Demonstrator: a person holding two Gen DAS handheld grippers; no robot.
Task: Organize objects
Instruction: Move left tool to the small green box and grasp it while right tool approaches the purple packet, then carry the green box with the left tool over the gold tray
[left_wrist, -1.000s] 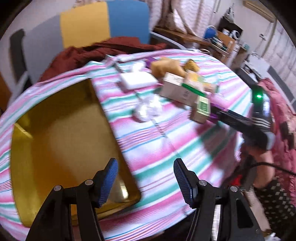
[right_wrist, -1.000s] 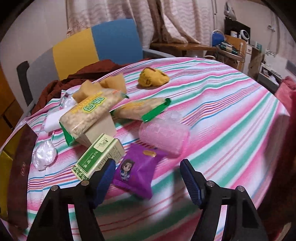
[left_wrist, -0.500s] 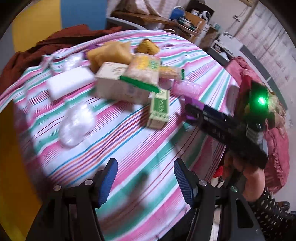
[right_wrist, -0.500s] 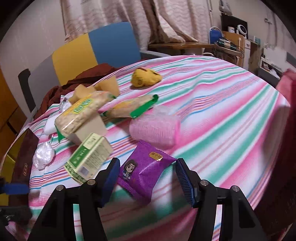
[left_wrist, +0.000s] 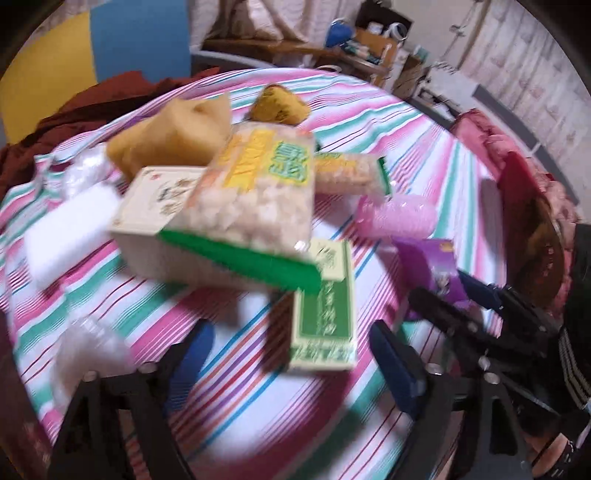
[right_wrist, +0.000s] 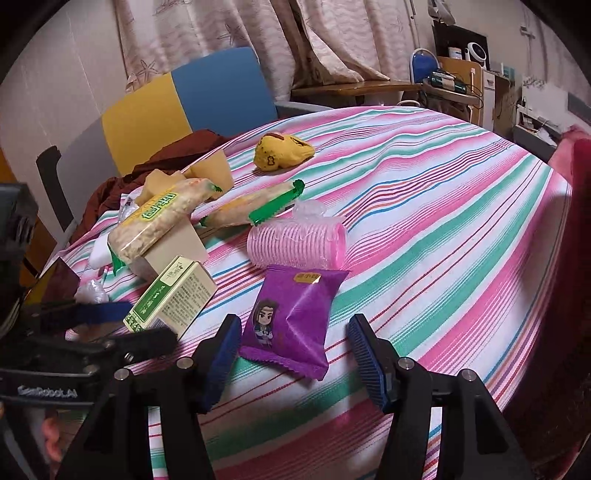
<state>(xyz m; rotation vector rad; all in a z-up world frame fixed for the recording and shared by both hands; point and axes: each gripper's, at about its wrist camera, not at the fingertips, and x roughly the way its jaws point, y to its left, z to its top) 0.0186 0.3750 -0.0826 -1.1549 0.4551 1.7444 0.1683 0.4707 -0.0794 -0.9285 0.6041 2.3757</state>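
The left gripper (left_wrist: 291, 363), jaws opening wide and empty, faces a green box (left_wrist: 324, 308) just ahead, while the right gripper (right_wrist: 293, 360), half-open, straddles a purple snack packet (right_wrist: 293, 319) untouched, which could slip or crumple if pinched off-centre.
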